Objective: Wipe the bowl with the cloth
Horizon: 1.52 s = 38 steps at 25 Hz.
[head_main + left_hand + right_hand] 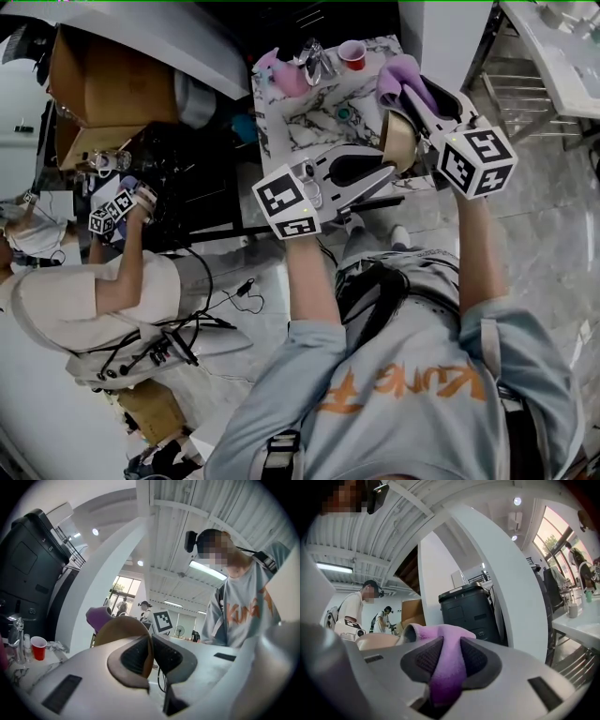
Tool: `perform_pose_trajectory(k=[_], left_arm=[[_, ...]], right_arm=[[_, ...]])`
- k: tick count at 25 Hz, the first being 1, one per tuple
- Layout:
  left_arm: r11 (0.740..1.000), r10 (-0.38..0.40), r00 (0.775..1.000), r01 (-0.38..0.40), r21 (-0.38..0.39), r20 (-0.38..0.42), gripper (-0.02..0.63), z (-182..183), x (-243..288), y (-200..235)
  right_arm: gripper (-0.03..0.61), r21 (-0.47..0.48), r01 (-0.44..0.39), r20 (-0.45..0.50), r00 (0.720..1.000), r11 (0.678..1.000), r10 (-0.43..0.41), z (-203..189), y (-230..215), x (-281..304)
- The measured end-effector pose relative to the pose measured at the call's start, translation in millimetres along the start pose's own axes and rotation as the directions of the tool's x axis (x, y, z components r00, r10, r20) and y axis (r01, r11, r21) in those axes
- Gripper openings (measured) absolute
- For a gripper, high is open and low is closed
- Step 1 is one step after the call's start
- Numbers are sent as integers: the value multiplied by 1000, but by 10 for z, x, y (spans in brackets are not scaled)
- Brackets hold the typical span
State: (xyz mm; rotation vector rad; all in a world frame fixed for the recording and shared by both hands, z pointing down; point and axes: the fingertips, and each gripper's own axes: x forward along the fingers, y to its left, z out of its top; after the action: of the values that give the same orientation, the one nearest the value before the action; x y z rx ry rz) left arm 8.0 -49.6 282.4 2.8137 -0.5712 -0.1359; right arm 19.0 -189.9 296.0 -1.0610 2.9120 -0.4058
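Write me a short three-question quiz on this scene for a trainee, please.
1. Multiple choice: what does the right gripper hold between its jaws?
A. a sponge
B. the purple cloth
C. a spoon
2. True or false: the left gripper is open and empty.
3. Short answer: what colour is the cup standing on the marble table?

Key
1. B.
2. False: its jaws are shut on the rim of the bowl.
3. Red.
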Motion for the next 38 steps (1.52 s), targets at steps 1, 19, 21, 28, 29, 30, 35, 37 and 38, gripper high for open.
perform_pose_trajectory(k=[1,19,21,28,29,30,35,37,38], left_arm=[[1000,-5,1000,5,-1,16,34,30,-2,-13],[1000,15,958,-7,-28,287,34,519,16,49],[998,59,954,-53,-30,295,33,551,14,127],[955,297,902,-288,-75,312,34,568,-146,520],[939,343,889,-331,-93,304,34,545,-195,600],[923,384,875,-367,-113,295,34,519,-246,671],[880,475,822,-432,-199,314,34,451,-503,816],[869,494,805,-444,-218,328,34,451,-596,839],[862,505,796,-452,-227,334,34,450,-644,853]], right_arm=[[123,11,2,-1,1000,1000,-2,-20,-16,-13],[123,146,-72,-133,987,987,91,-516,91,1],[123,136,-97,-160,980,986,119,-579,174,21],[123,118,-246,-250,930,962,269,-787,522,46],[123,120,-276,-257,919,954,298,-799,582,47],[123,124,-303,-261,909,945,326,-802,640,50],[123,121,-385,-261,877,915,404,-786,821,65],[123,133,-411,-241,869,902,431,-758,869,64],[123,138,-424,-232,865,895,446,-745,896,65]])
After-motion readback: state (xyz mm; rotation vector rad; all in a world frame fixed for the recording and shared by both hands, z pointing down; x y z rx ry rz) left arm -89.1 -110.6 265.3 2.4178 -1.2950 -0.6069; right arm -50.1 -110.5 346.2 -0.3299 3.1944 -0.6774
